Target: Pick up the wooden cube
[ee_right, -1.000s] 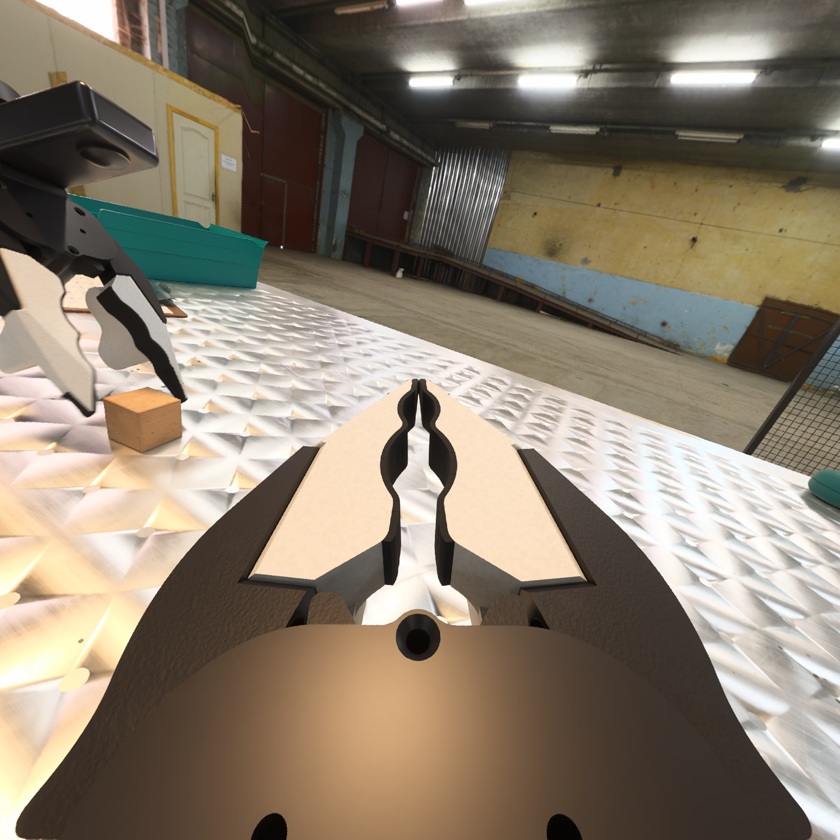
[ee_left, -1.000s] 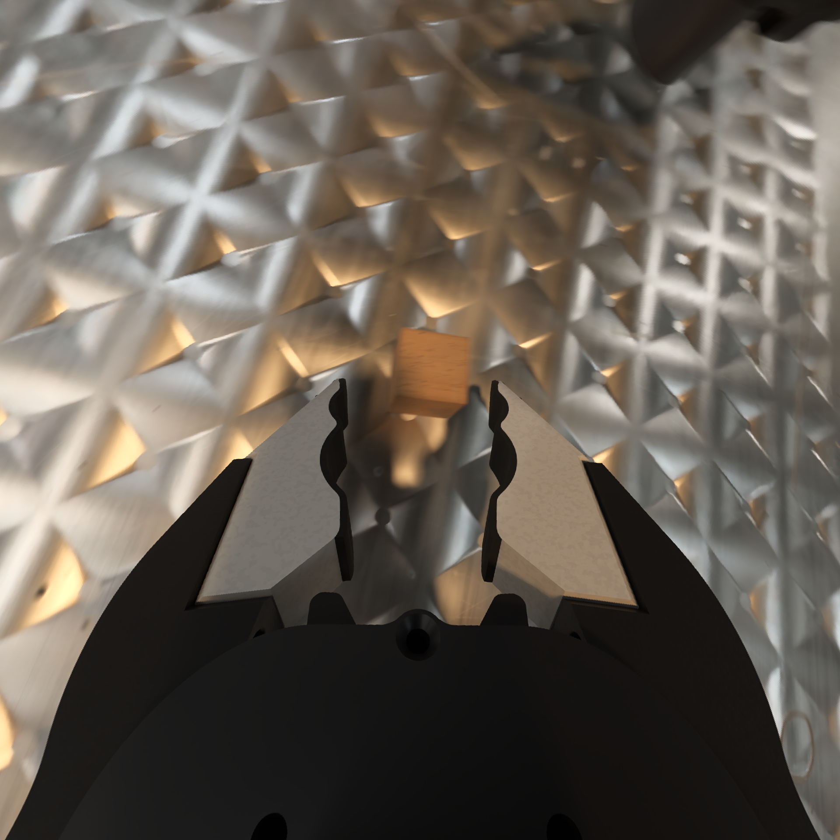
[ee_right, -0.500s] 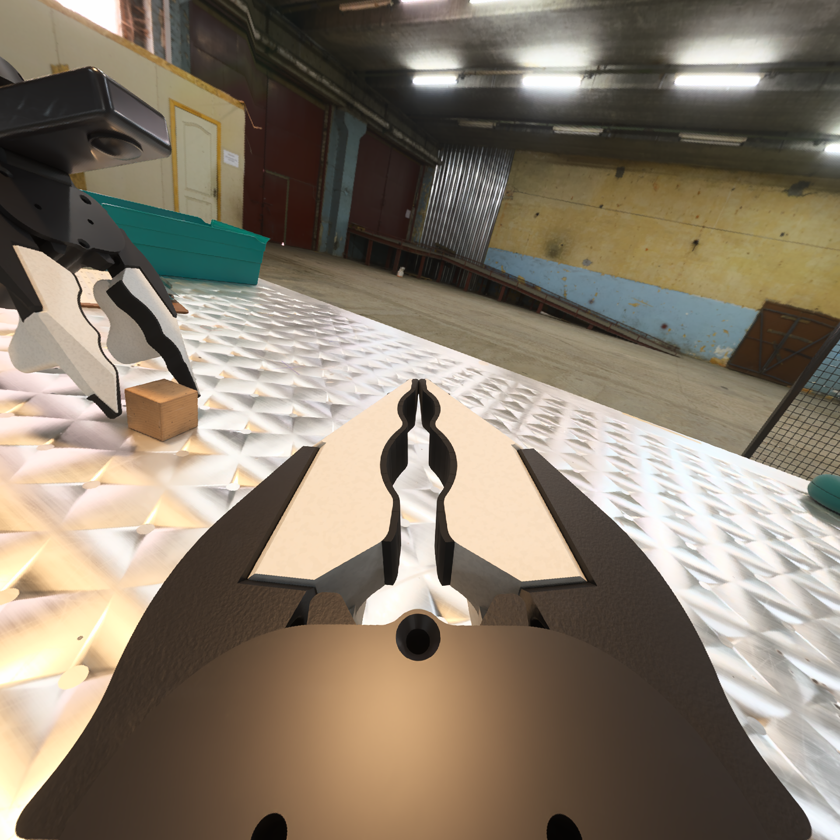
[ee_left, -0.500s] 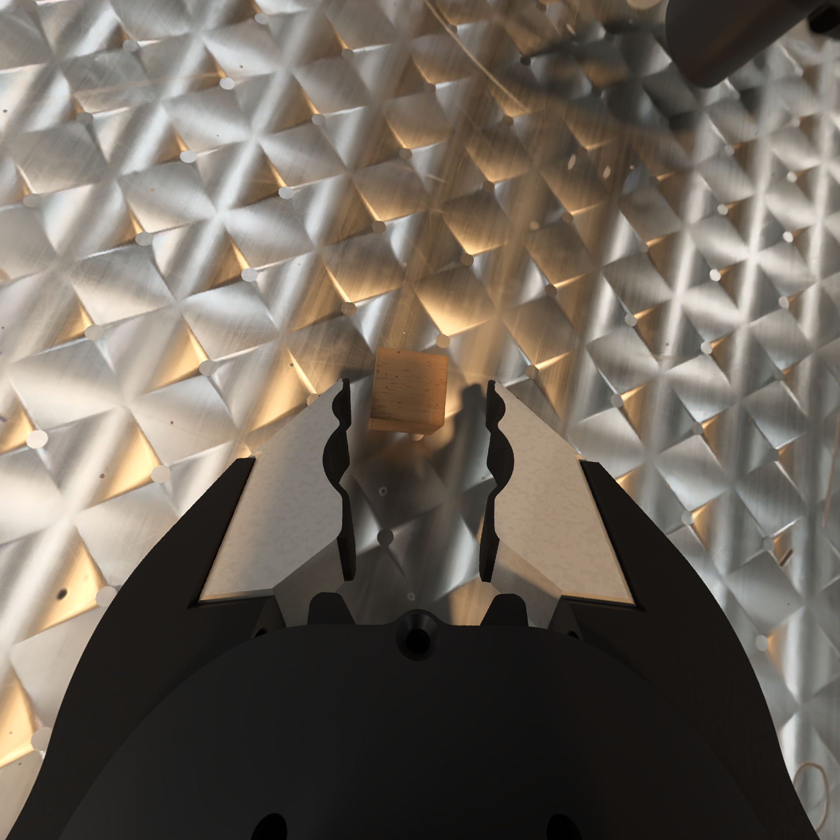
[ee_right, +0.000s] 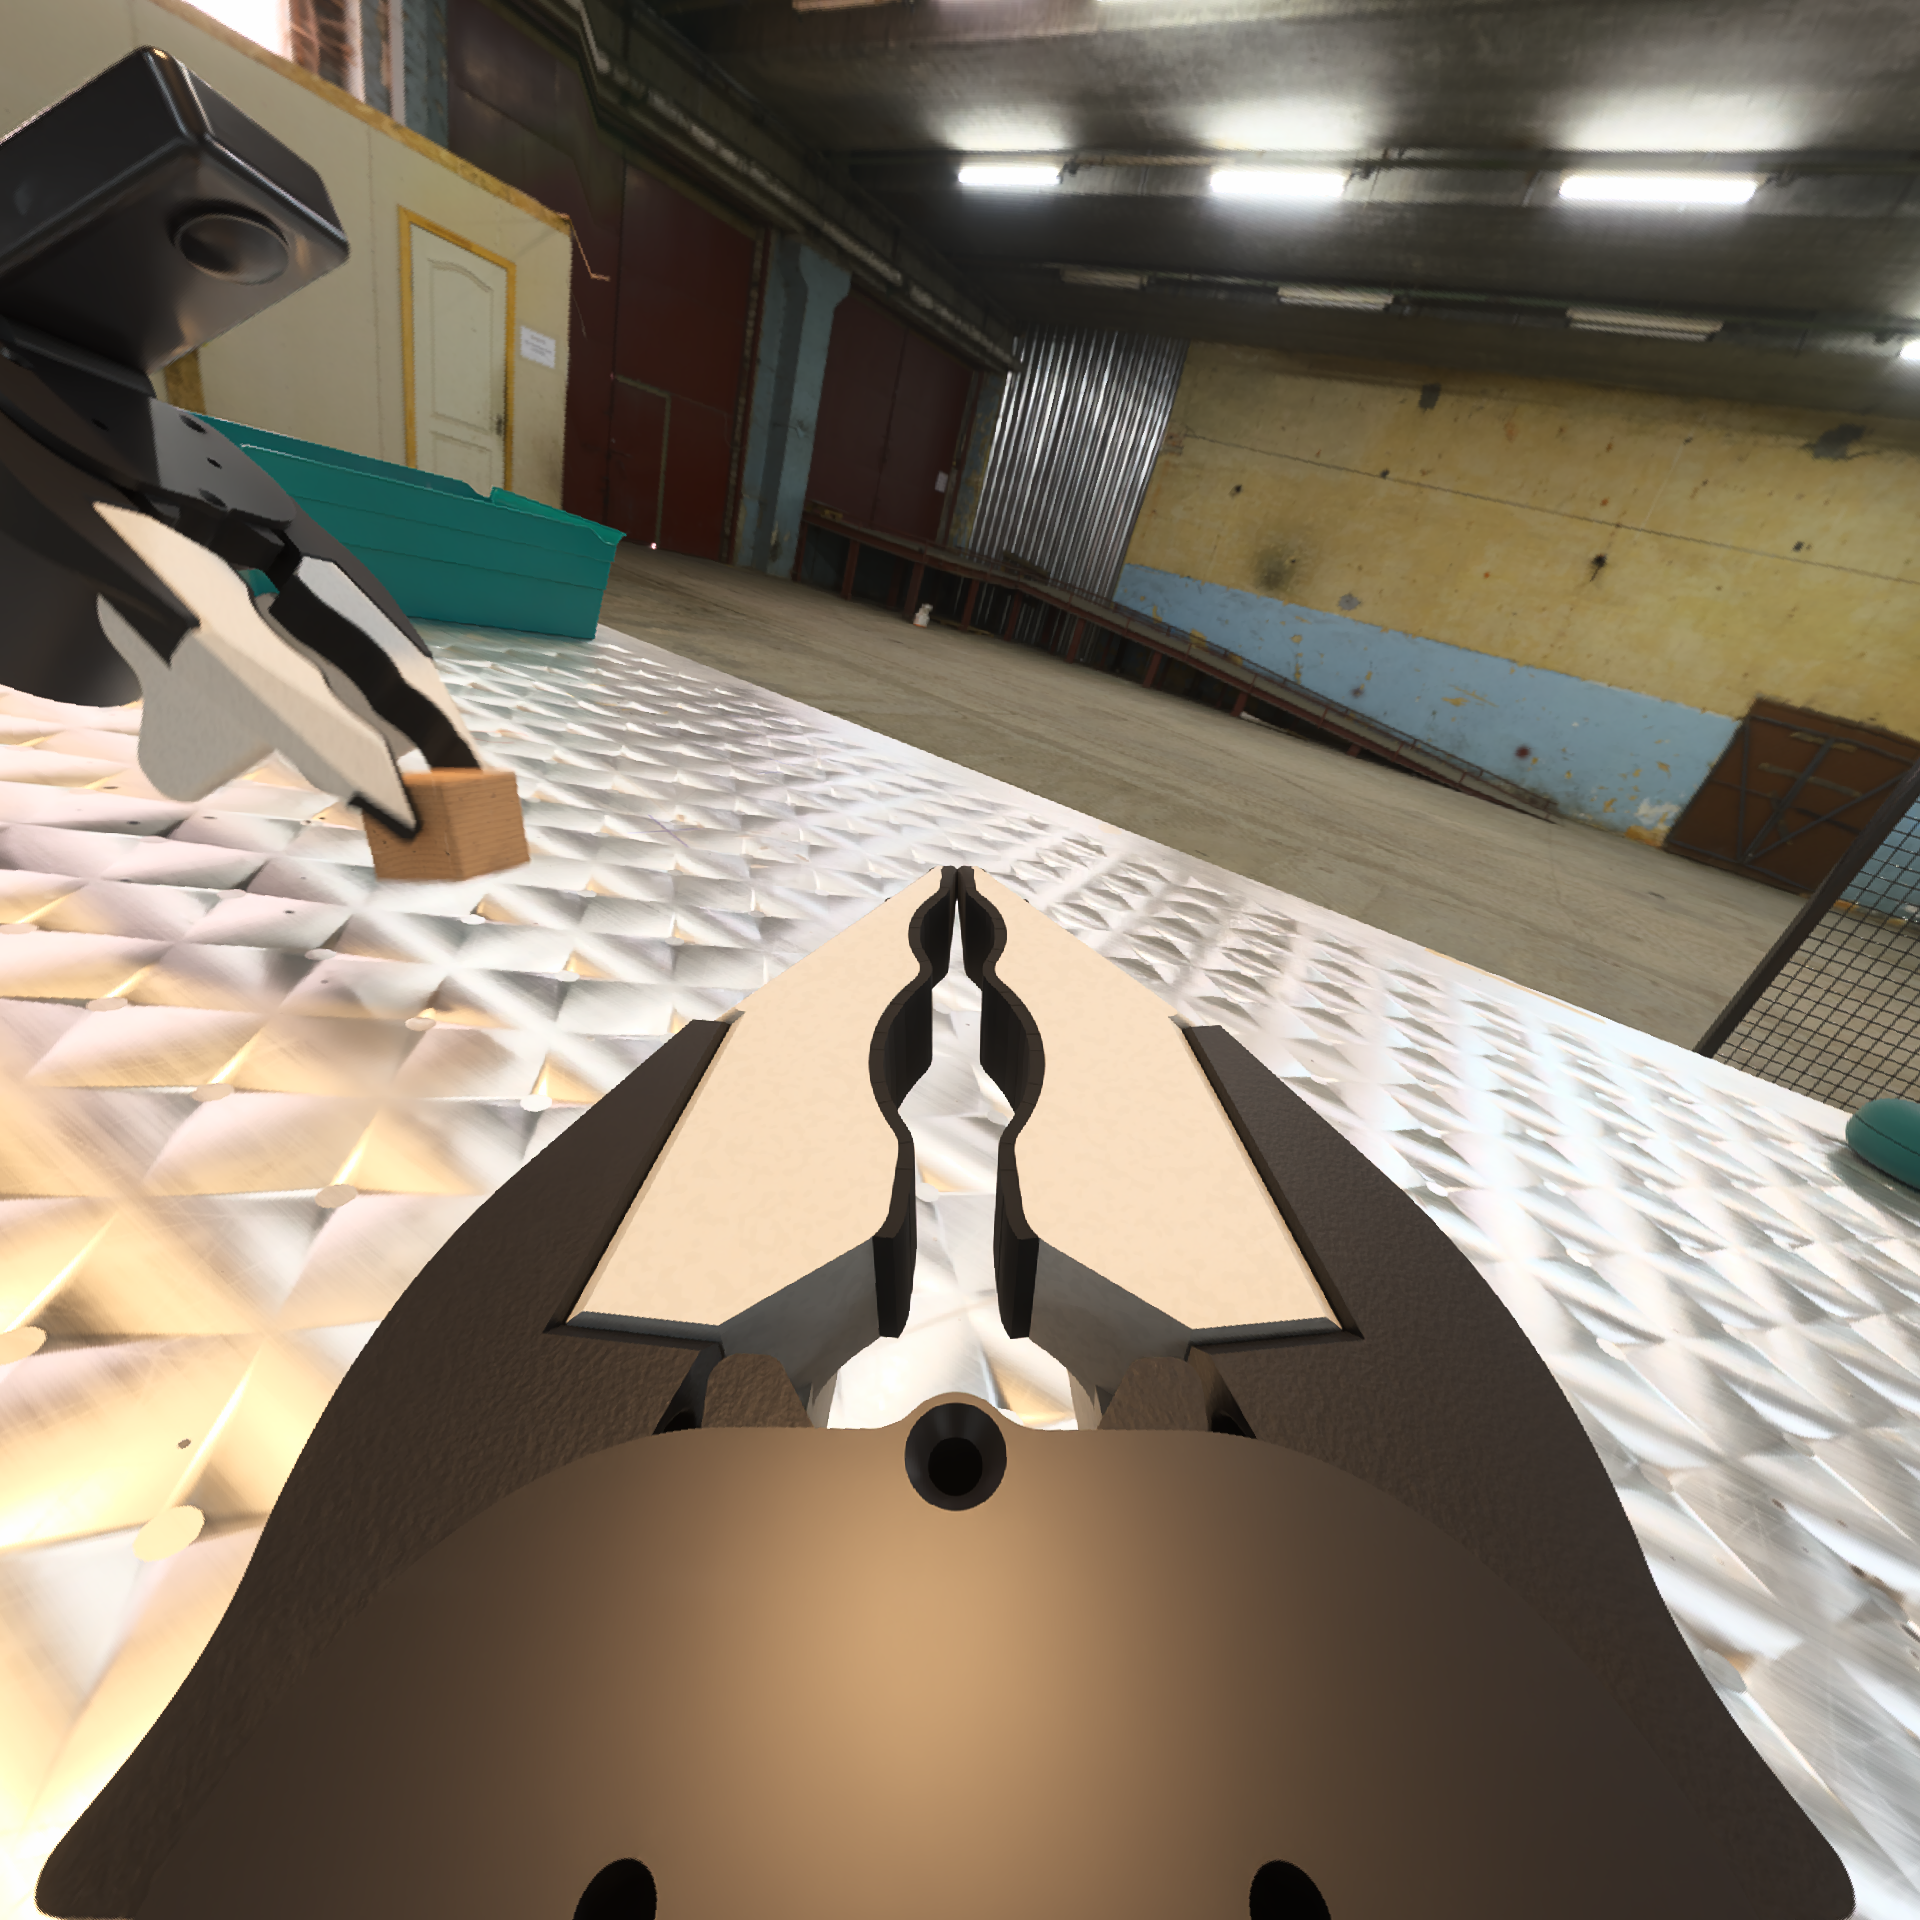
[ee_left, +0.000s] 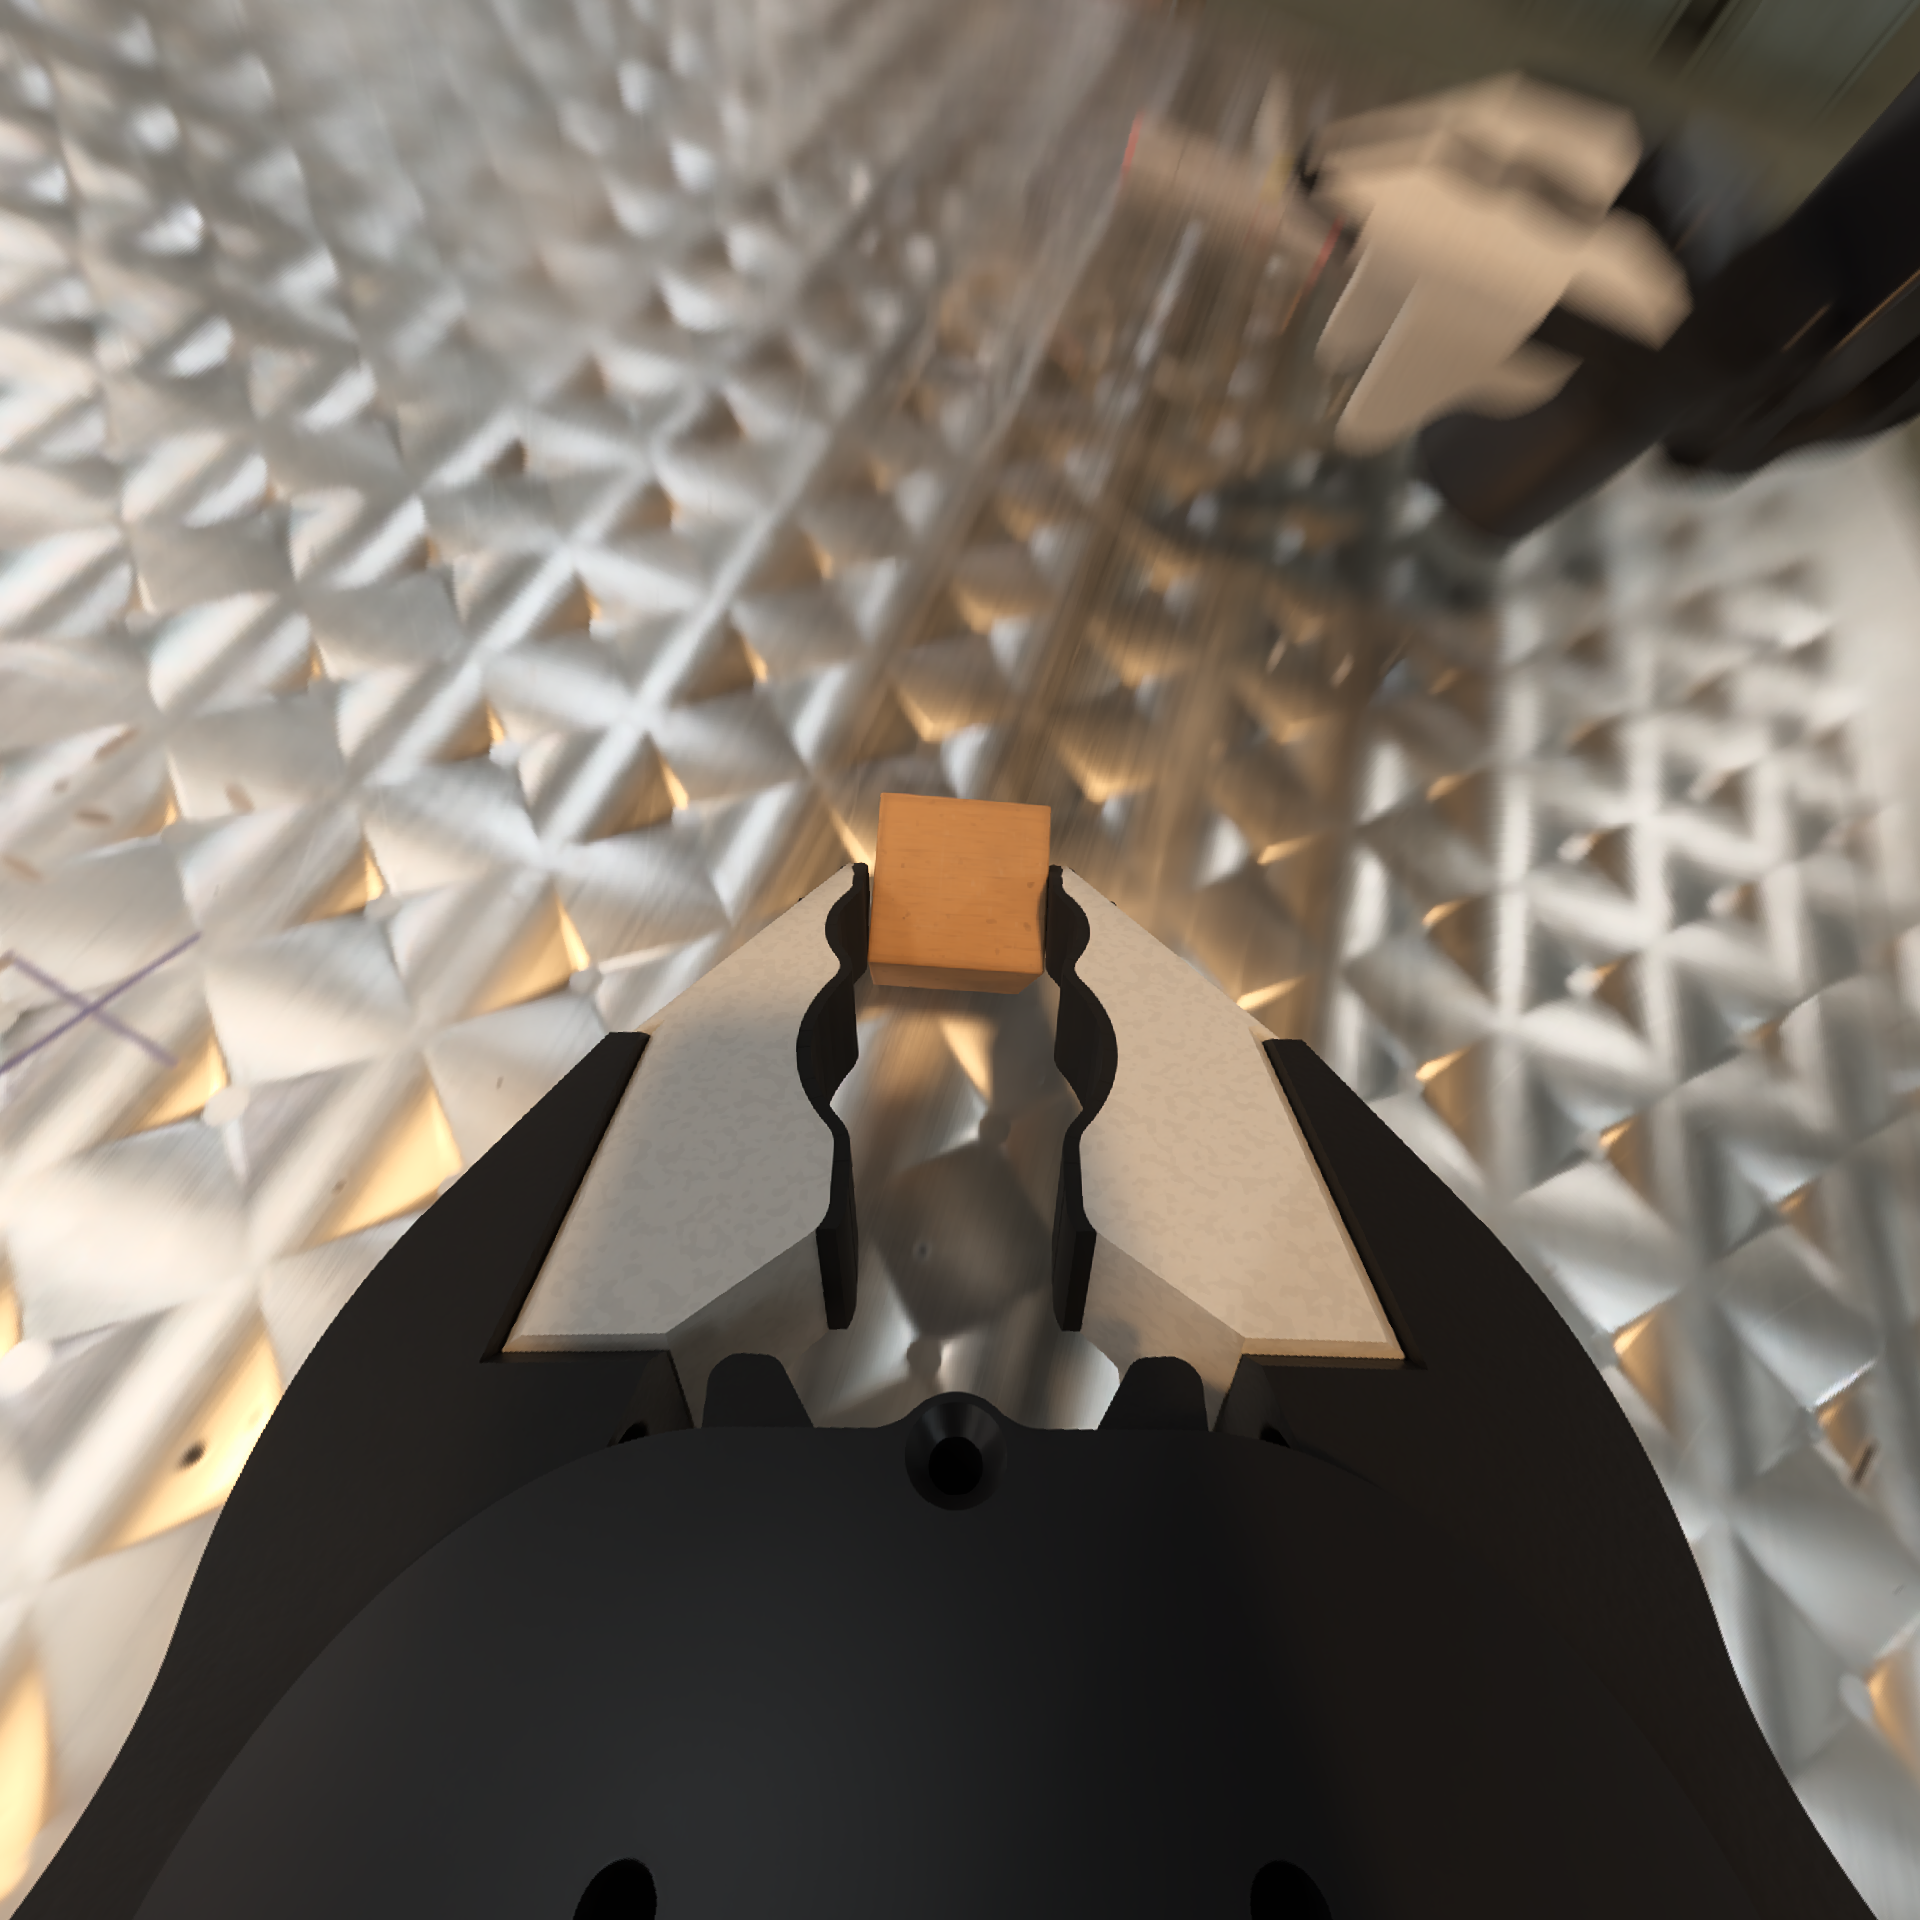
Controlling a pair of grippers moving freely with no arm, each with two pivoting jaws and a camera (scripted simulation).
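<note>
The wooden cube [ee_left: 956,902] is a small light-brown block, pinched between the tips of my left gripper [ee_left: 954,883], which is shut on it. In the right wrist view the cube [ee_right: 457,826] sits tilted in the left gripper [ee_right: 428,795], at or just above the embossed metal table [ee_right: 312,1039]; I cannot tell which. My right gripper [ee_right: 954,878] is shut and empty, low over the table to the right of the cube. It shows blurred at the top right of the left wrist view [ee_left: 1455,239].
A teal bin [ee_right: 447,551] stands on the table behind the left gripper. A small teal object [ee_right: 1886,1143] lies at the table's right edge by a wire mesh panel [ee_right: 1818,987]. The table's far edge [ee_right: 1143,821] drops to a hall floor.
My left gripper moved forward around the cube and closed its fingers on it. The cube now sits tilted between the tips. The right gripper stayed shut.
</note>
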